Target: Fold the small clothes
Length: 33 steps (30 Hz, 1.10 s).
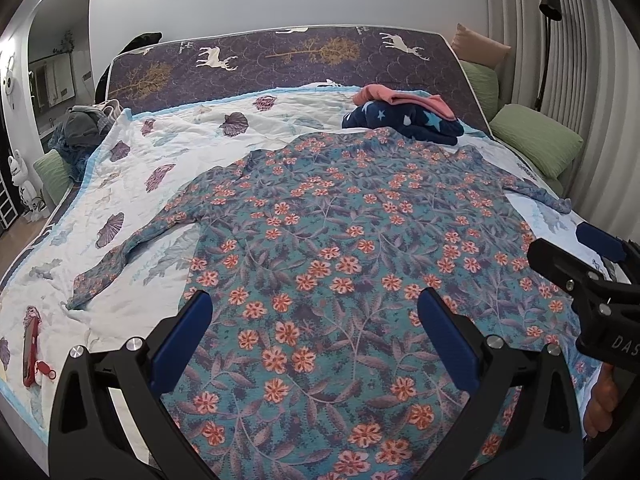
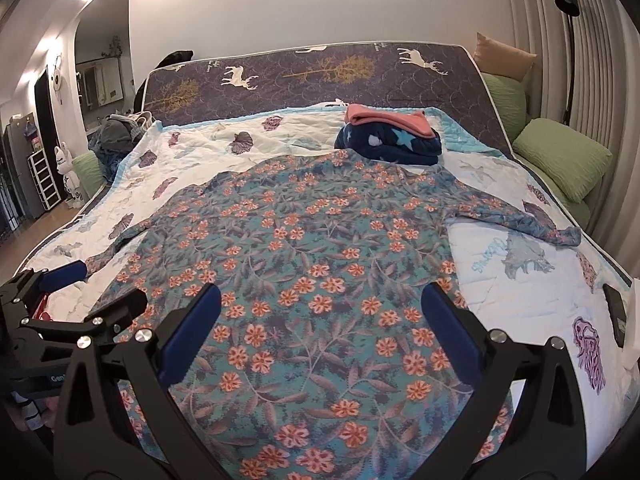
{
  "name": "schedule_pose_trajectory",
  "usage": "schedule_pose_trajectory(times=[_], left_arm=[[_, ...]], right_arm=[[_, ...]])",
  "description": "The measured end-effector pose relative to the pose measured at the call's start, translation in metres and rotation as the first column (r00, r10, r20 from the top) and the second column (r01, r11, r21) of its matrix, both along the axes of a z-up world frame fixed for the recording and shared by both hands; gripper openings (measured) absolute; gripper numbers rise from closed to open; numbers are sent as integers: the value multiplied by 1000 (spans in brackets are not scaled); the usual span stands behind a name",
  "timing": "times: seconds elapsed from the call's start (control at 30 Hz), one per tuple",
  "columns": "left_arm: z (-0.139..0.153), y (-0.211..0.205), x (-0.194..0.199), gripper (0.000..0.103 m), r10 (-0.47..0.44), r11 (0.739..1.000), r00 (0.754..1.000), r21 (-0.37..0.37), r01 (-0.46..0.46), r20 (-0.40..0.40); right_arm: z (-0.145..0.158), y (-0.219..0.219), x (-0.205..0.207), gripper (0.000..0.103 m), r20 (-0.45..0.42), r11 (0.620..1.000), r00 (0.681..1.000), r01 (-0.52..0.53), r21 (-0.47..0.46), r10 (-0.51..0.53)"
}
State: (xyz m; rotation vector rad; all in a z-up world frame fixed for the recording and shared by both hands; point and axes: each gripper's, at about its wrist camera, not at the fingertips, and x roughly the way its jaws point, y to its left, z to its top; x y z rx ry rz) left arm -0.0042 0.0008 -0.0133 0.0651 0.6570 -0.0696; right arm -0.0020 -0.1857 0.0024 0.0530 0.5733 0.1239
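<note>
A floral long-sleeved garment (image 1: 340,248) lies spread flat across the middle of the frame on a bed covered by a white shell-print quilt (image 1: 132,184), sleeves out to both sides. The left gripper (image 1: 316,316) and right gripper (image 2: 322,308) hover above its lower part, fingers wide and holding nothing. At upper right, a pink folded cloth (image 2: 384,117) sits on a navy star blanket (image 2: 392,142) before a deer-print mattress (image 1: 280,60) propped against the white wall, with green pillows (image 2: 564,158) by the pleated curtain.
</note>
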Motion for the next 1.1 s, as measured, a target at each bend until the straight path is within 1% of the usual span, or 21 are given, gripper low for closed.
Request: schedule_pose_trajectory(times=[0.23,0.47,0.63,0.7,0.8,0.83,0.87,0.9,0.97,1.0,1.03,1.07,1.1], left_arm=[[0,5,-1,102,4,1000,1000,-19,-4,-4],[-2,18,3,102,15,997,1000,-81,-17,-20],[-2,27,5,102,21,996,1000,-91,-22,-12],[-2,35,7,102,21,995,1000,-101,-22,-9],[0,62,11,102,37,987,999,-158,-36,3],[1,80,14,102,61,980,998,-192,-56,21],[1,93,15,102,84,975,996,-210,-75,33],[1,118,19,102,141,965,989,-232,-125,54],[-2,151,27,102,221,949,974,-242,-203,50],[-6,176,35,102,277,934,960,-241,-262,29],[-12,199,42,102,332,914,943,-245,-322,-2],[-22,232,51,102,400,875,915,-275,-399,-55],[-29,254,55,100,437,842,895,-308,-443,-94]], right_arm=[[0,-1,1,101,-8,1000,1000,7,9,-7],[1,3,3,101,-6,1000,1000,-3,5,3],[4,11,7,101,-5,1000,1000,-18,-6,18],[5,14,8,101,-1,1000,1000,-25,-9,25],[9,19,14,101,1,999,999,-34,-15,35],[10,20,16,101,2,999,999,-39,-15,39],[11,22,18,101,3,999,999,-43,-17,43],[12,22,20,101,4,999,999,-45,-19,45],[14,25,24,101,4,998,999,-49,-29,49],[15,28,27,101,3,998,999,-53,-36,53],[15,30,29,101,1,998,998,-56,-42,56],[15,31,31,101,0,997,998,-59,-47,59],[15,34,34,101,-3,997,998,-63,-52,63]])
